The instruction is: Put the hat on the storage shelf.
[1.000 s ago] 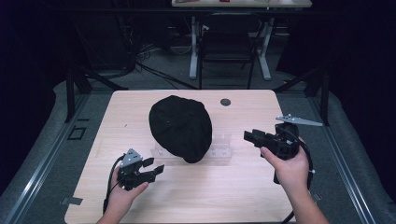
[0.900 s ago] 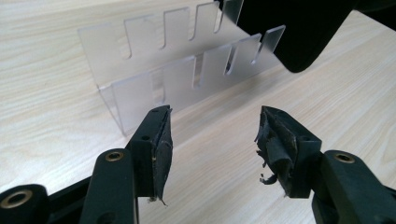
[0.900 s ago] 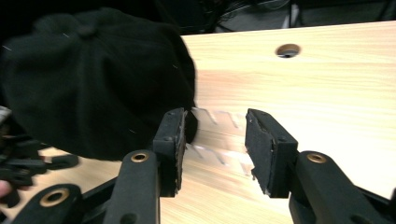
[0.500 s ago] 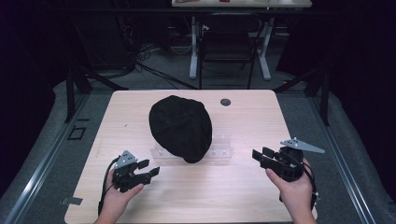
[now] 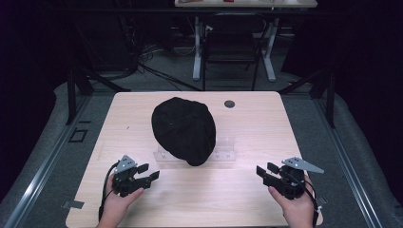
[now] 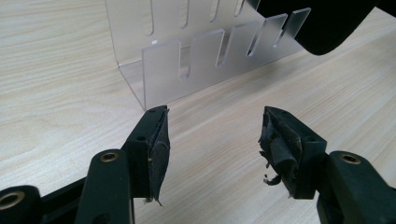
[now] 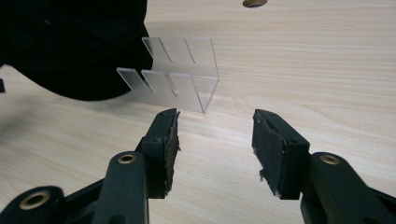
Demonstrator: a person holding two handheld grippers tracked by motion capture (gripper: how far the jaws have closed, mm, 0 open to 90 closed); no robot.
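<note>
Black cap [image 5: 184,129]: draped on the clear rack [image 5: 223,154] mid-surface — parked to keep shape.
Left gripper [image 5: 142,175]: released, empty, near-left of rack.
Right gripper [image 5: 264,171]: just opened — empty, near-right.

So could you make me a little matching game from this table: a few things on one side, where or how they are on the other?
Things:
1. black cap
2. clear slotted stand
3. left gripper
4. small dark hole

Places or states:
A. near the table's far edge
B. draped over the stand
C. jaws open, nothing between them
D. under the cap, ends sticking out

Pairs: 1-B, 2-D, 3-C, 4-A
</note>
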